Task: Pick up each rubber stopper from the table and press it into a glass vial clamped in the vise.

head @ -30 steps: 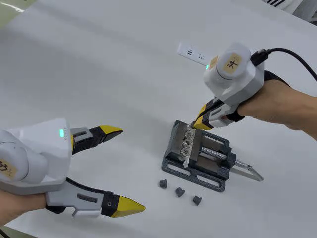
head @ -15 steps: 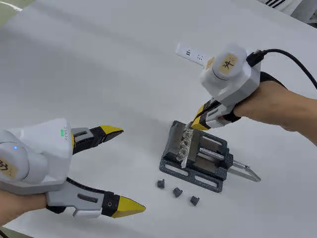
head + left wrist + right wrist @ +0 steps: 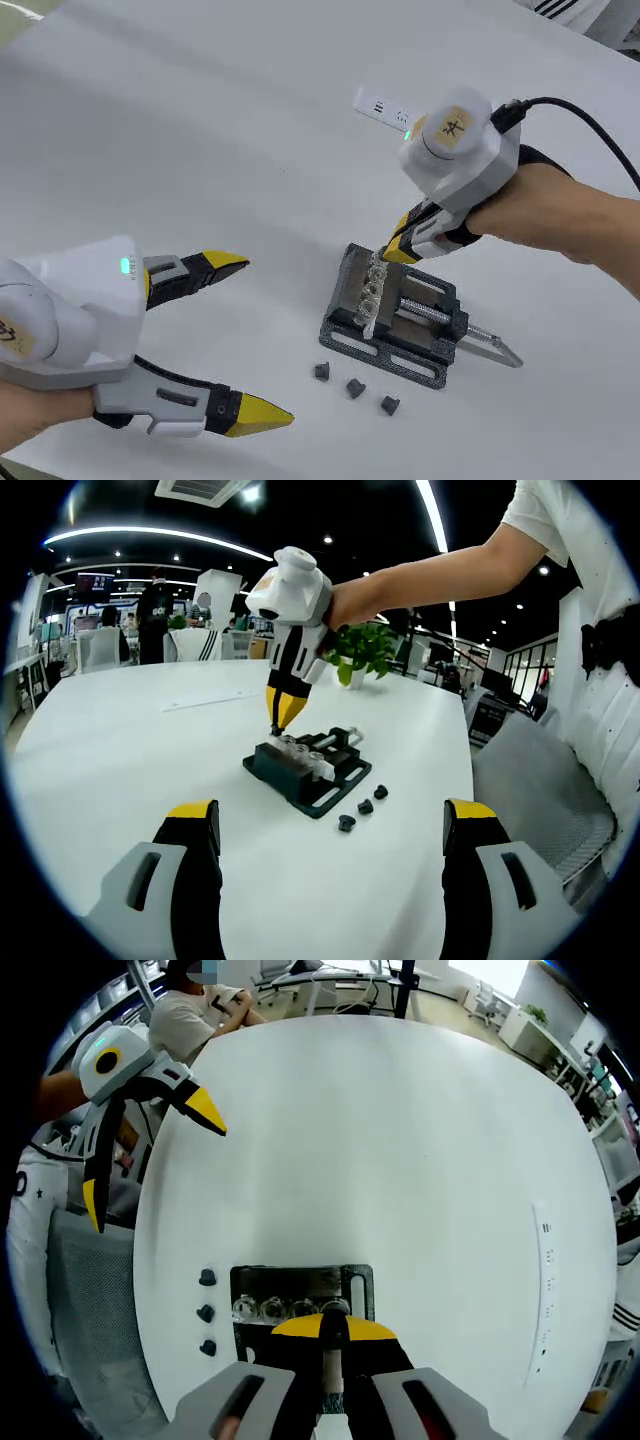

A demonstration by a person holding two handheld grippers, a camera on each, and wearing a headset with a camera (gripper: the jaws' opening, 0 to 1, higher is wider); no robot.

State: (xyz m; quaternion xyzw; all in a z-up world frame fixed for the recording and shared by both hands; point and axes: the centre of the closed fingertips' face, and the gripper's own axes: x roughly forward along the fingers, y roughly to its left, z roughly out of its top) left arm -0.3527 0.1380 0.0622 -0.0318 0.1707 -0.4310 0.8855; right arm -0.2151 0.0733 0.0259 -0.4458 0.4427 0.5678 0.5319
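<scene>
While the head view has slid a touch since a second ago, we take that for the headset moving, since the vise and stoppers lie as they did. At the lower left of the frame the left gripper [image 3: 262, 338] still hangs over the smooth white table [image 3: 200, 150]. Its yellow, pointed tips are spread wide with nothing between them, and its body is a glossy white shell with black jaw arms.

Right of it, low in the frame, three small dark rubber stoppers [image 3: 355, 388] sit loose in a slanting line, each apart from the next, just beside the vise's base. The vise [image 3: 425, 340] is dull grey metal, blocky, with a threaded screw running out to its right. A row of clear glass vials [image 3: 371, 296] stands clamped upright in it.

At the upper end of that row the right gripper [image 3: 392, 255] stays tilted down, its yellow tips pressed together at the last vial's mouth. We cannot tell whether a stopper is pinched there. A black cable [image 3: 570, 105] curves off its white body, and a flat white power strip [image 3: 380, 106] lies above.
</scene>
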